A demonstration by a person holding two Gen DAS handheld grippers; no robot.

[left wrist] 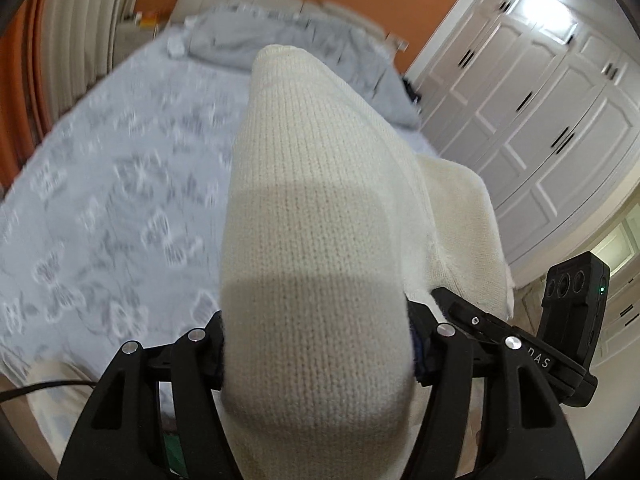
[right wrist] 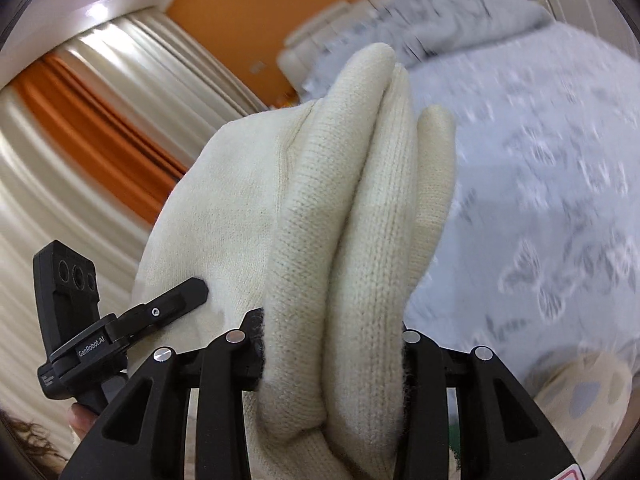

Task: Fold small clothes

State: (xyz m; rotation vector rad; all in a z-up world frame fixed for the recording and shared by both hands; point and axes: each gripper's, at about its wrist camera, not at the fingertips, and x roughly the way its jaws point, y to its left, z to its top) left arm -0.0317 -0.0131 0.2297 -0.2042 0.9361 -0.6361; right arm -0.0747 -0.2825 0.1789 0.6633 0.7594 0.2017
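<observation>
Both the left claw (left wrist: 316, 344) and right claw (right wrist: 332, 356) pinch the cream knitted garment (left wrist: 320, 200), side by side, lifted above the grey patterned bed (left wrist: 120, 184).

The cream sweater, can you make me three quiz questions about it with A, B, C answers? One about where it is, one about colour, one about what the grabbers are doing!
1. Where is the sweater?
A. Flat on the bed
B. Held up above the bed
C. Inside the wardrobe

2. What colour is the wall behind the bed?
A. Orange
B. Green
C. Blue

3. What is the right gripper doing?
A. Hanging open
B. Pinching a sock
C. Clamped on bunched sweater folds

Answers: 1 B, the knit rises between the left gripper and the bedspread below. 2 A, orange shows above the headboard. 3 C, several thick folds sit squeezed between its fingers.
</observation>
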